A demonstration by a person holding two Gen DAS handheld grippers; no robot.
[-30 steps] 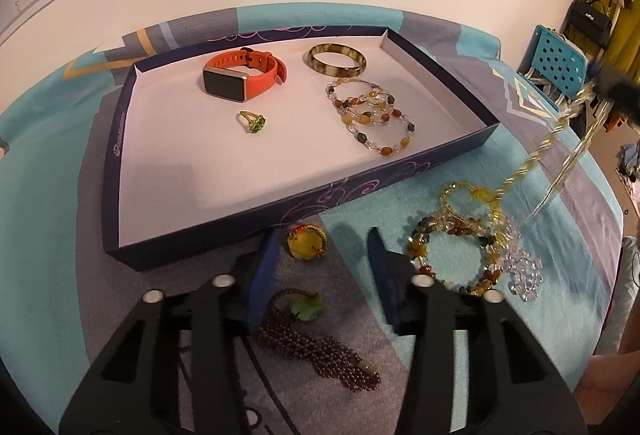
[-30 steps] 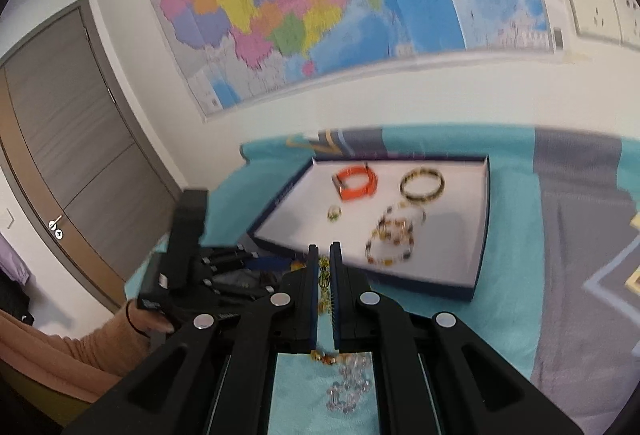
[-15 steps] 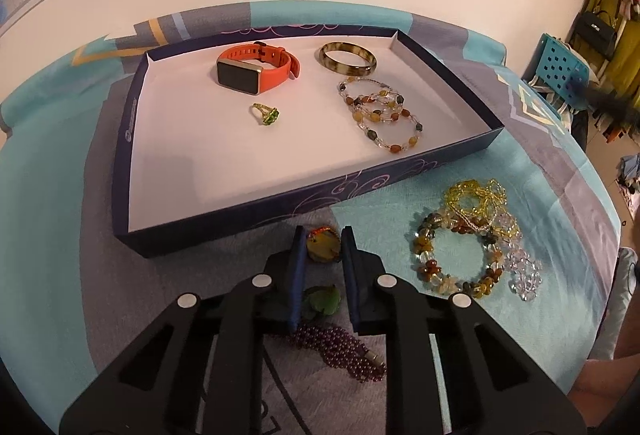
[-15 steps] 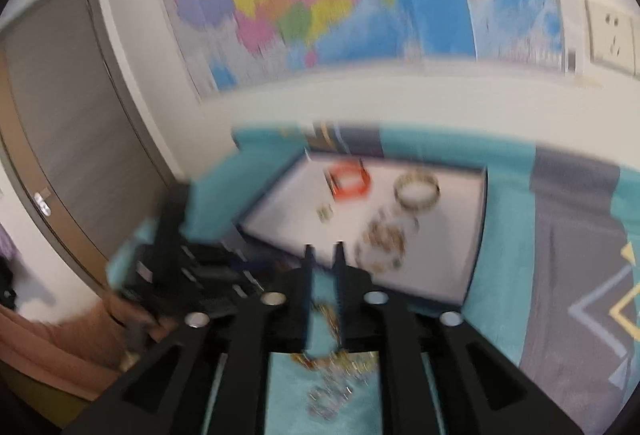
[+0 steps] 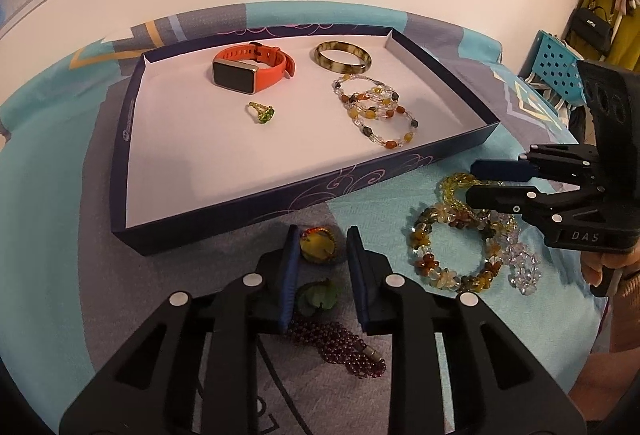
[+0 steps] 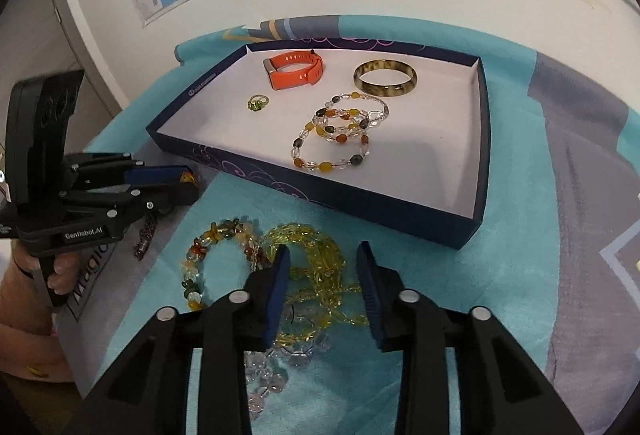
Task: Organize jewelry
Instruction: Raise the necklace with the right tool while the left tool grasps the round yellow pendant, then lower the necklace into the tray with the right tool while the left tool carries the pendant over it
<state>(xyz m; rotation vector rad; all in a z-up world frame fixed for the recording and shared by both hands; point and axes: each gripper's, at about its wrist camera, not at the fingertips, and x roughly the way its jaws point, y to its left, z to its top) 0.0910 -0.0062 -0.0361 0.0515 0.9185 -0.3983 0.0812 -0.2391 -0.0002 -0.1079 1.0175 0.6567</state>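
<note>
left tongs [image 5: 320, 255]: just opening, loose around yellow ring [image 5: 317, 245] | right tongs [image 6: 322, 271]: just closing, not pinching, yellow beads [image 6: 320, 259] between

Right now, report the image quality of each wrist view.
Left wrist view: sharp; fisheye bends the shallow dark-blue cardboard tray; soft shadows beneath the left gripper. Right wrist view: equally sharp, black corners, warm light on the yellow beaded chain.

Orange watch [image 5: 252, 73], bangle [image 5: 342, 57], green ring [image 5: 262, 112] lie in the tray [image 5: 192, 213]; bracelets [image 5: 452, 251] outside.
</note>
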